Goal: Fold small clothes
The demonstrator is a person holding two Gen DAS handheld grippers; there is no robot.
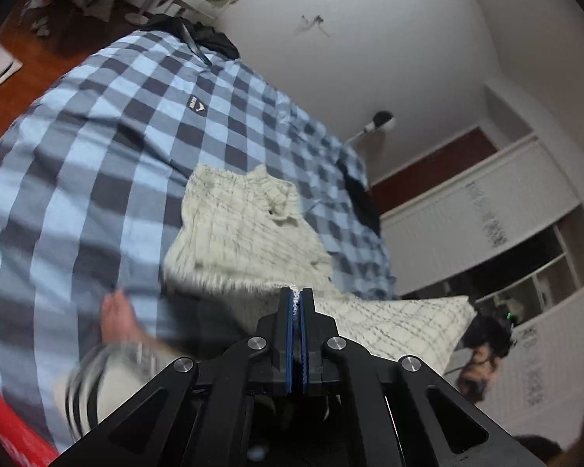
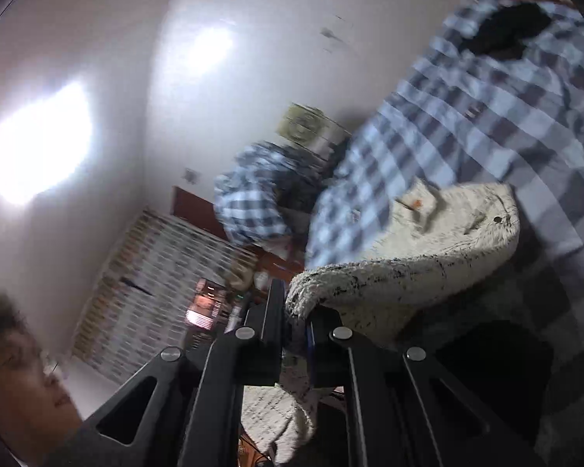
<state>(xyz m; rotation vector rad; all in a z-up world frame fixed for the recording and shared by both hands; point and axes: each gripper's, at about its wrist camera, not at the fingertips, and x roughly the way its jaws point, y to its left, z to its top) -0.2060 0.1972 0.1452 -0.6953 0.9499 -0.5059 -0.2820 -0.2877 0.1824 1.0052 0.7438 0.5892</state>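
Left gripper point(image 1: 299, 292) is right at the lens, blue pads pressed together on an edge of the cream fleece garment point(image 1: 245, 225). Right gripper point(image 2: 296, 311) likewise pinches a rolled hem of the same piece point(image 2: 420, 268); cloth fills the gap between its fingers and hangs down below them. You hold the garment off the checked bedspread point(image 1: 97, 148), one end in each claw, and it sags between them above the bed. Both views are motion-blurred, so this reads as mid-lift or mid-shake, early in the fold. A small dark button point(image 2: 497, 219) shows near one end, so it may be a tiny jacket or vest; can't say for sure.

Next you need to pull the span taut, lower it flat on the bedspread clear of the black clothing point(image 1: 210, 39) at the far end, then bring one edge over the other. Keep both pinches tight; fleece is thick and may slip.
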